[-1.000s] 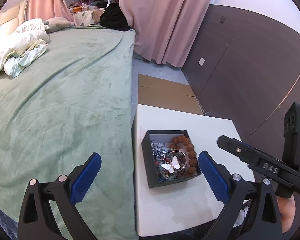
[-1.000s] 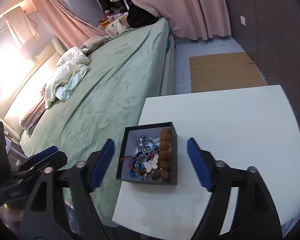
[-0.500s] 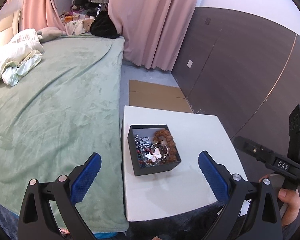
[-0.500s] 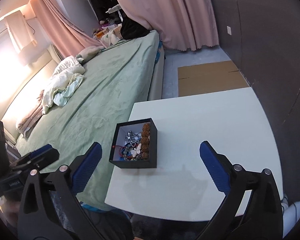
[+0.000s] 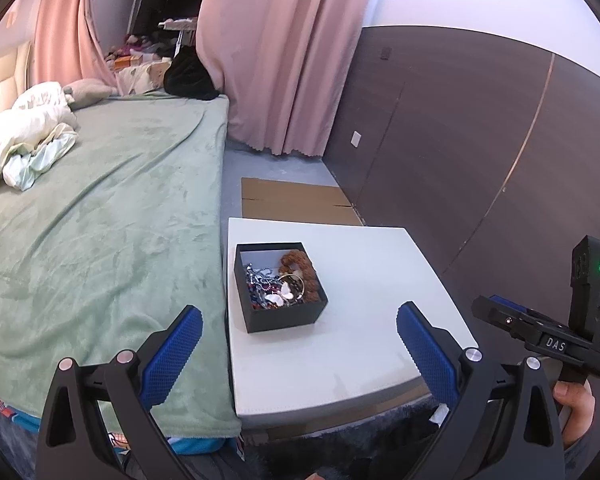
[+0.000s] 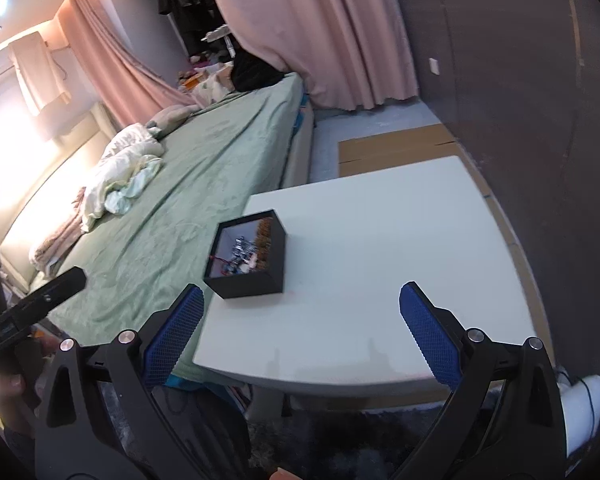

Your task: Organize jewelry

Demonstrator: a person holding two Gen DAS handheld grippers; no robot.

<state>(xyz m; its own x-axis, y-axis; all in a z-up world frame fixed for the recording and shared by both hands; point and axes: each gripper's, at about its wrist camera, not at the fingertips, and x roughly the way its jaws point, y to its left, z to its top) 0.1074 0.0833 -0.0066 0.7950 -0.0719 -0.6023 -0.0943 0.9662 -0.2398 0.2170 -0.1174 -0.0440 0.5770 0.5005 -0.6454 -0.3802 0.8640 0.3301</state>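
while both grippers hang back from the white square table (image 5: 364, 280), the open black square box (image 5: 278, 286) of tangled jewelry (image 5: 280, 280) sits near its bed-side edge. left gripper (image 5: 298, 346) jaws stand wide apart, holding nothing; right gripper (image 6: 300, 330) jaws likewise. beside the table lies the green-blanketed bed (image 5: 100, 216).

A black box (image 5: 284, 316) sits on the white table (image 5: 364, 280); green blanket (image 5: 100, 232), pink curtains (image 5: 276, 60), blue cross-hatched claw pads (image 5: 172, 356).
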